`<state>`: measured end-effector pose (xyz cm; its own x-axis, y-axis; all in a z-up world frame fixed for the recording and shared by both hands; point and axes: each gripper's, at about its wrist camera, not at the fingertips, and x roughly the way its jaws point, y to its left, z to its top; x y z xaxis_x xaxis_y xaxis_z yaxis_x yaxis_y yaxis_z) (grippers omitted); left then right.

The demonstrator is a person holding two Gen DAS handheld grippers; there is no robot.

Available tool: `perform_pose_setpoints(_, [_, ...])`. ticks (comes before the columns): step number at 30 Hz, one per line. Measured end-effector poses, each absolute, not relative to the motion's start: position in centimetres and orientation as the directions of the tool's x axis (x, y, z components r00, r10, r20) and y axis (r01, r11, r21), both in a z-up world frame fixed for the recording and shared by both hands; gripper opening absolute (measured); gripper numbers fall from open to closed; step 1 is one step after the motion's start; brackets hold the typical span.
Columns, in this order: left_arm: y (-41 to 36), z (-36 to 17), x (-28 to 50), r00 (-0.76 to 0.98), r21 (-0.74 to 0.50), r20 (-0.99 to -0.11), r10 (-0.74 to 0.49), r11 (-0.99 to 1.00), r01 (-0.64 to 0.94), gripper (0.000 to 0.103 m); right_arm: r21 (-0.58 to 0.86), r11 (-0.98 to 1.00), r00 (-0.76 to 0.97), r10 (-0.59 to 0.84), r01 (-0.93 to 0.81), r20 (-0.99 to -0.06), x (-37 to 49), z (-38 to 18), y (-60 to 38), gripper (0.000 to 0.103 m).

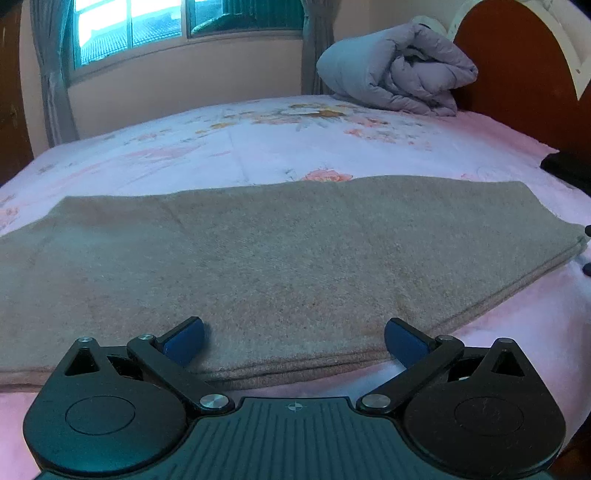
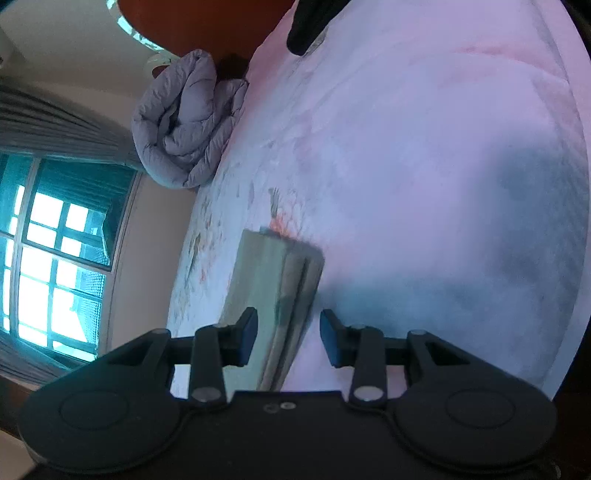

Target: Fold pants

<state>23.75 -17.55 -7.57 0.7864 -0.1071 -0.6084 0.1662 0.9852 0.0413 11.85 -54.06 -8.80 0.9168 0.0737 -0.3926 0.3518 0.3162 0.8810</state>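
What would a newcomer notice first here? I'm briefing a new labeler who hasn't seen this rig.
The tan pants, folded lengthwise, lie across the near part of the pink floral bed, just beyond the open left gripper. A rolled grey quilt sits at the far end by the headboard. The right gripper straddles the pants' layered edge, fingers apart.

A bed (image 1: pixel 258 147) covered by a pink floral sheet (image 1: pixel 517 325) fills most of the view. At its far corner, against the reddish-brown headboard (image 1: pixel 517 66), lies a rolled grey quilt (image 1: pixel 399 70). Beyond the bed, a window (image 1: pixel 129 26) sits in the cream wall, flanked by grey curtains (image 1: pixel 50 74). A dark object (image 1: pixel 569 166) rests at the bed's edge near the headboard; what it is cannot be told.
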Motion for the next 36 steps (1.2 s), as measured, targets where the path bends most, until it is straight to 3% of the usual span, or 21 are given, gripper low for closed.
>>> perform_pose_setpoints(9, [-18.3, -7.9, 24.0, 0.785, 0.043, -0.612, -0.097, 0.987, 0.155, 0.103, 0.884, 0.327, 0.919, 0.099, 0.332, -0.382, 13.8, -10.0, -54.4, 0.02])
perform_pose_setpoints(10, [-18.0, -8.1, 24.9, 0.787, 0.044, -0.611, -0.092, 0.988, 0.15, 0.103, 0.874, 0.35, 0.915, 0.096, 0.337, -0.391, 14.0, -9.9, -54.3, 0.01])
perform_pose_setpoints(11, [-18.1, -8.1, 24.9, 0.786, 0.048, -0.612, -0.088, 0.988, 0.147, 0.103, 0.858, 0.374, 0.906, 0.095, 0.352, -0.413, 14.3, -9.9, -54.3, 0.007])
perform_pose_setpoints(15, [-18.3, -8.3, 25.1, 0.787, 0.054, -0.613, -0.07, 0.99, 0.13, 0.103, 0.834, 0.466, 0.926, 0.075, 0.295, -0.369, 14.0, -6.5, -53.3, 0.006])
perform_pose_setpoints(22, [-18.1, -8.5, 25.2, 0.785, 0.039, -0.615, -0.072, 0.992, 0.121, 0.103, 0.772, 0.556, 0.909, 0.068, 0.308, -0.412, 15.3, -2.6, -51.6, 0.006])
perform_pose_setpoints(25, [-17.3, -8.2, 25.3, 0.781, 0.004, -0.615, -0.109, 0.99, 0.141, 0.103, 0.761, 0.593, 0.921, 0.081, 0.262, -0.381, 15.5, -0.4, -49.7, 0.006])
perform_pose_setpoints(27, [-15.1, -6.9, 24.6, 0.792, -0.043, -0.596, -0.133, 0.99, 0.134, 0.103, 0.747, 0.632, 0.932, 0.108, 0.205, -0.347, 15.9, 1.7, -47.7, 0.006])
perform_pose_setpoints(31, [-6.1, -4.4, 21.1, 0.856, -0.059, -0.515, -0.044, 0.998, 0.016, 0.103, 0.642, 0.765, 0.931, 0.202, 0.044, -0.304, 18.0, 6.4, -39.2, 0.006])
perform_pose_setpoints(36, [9.4, -1.7, 15.5, 0.866, -0.213, -0.488, 0.107, 0.948, -0.237, 0.103, 0.543, 0.824, 0.874, 0.374, -0.161, -0.308, 21.0, 6.3, -24.5, 0.007])
